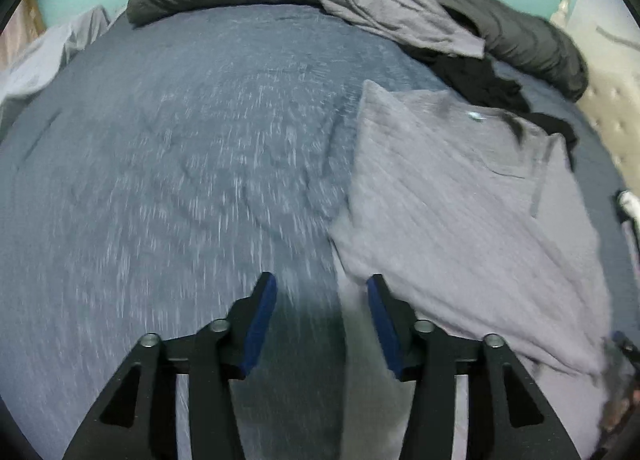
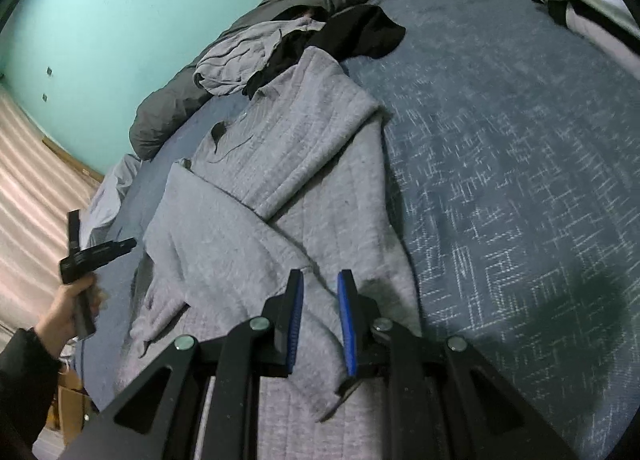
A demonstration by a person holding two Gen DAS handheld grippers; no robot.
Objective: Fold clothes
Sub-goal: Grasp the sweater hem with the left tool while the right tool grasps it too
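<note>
Presently, my left gripper [image 1: 322,320] hangs apart and empty beside the grey shirt [image 2: 280,180] on the bed [image 2: 500,180]; my right gripper [image 2: 319,320], narrowly parted, clamps nothing (sleeves already folded inward).

The sweater [image 2: 304,180] lies on the bed [image 2: 500,180], the duvet [image 2: 180,116] behind it.

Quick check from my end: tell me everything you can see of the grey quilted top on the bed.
The grey quilted top is light grey with stitched vertical ribs and looks soft and thick. It lies spread on the blue bedspread, partly folded, with both sleeves laid across its body. Its collar end, where a small label shows, points toward a black garment, which appears to touch it. The right gripper hovers over its lower part, jaws narrowly apart with nothing between them. The left gripper is open beside its edge.
</note>
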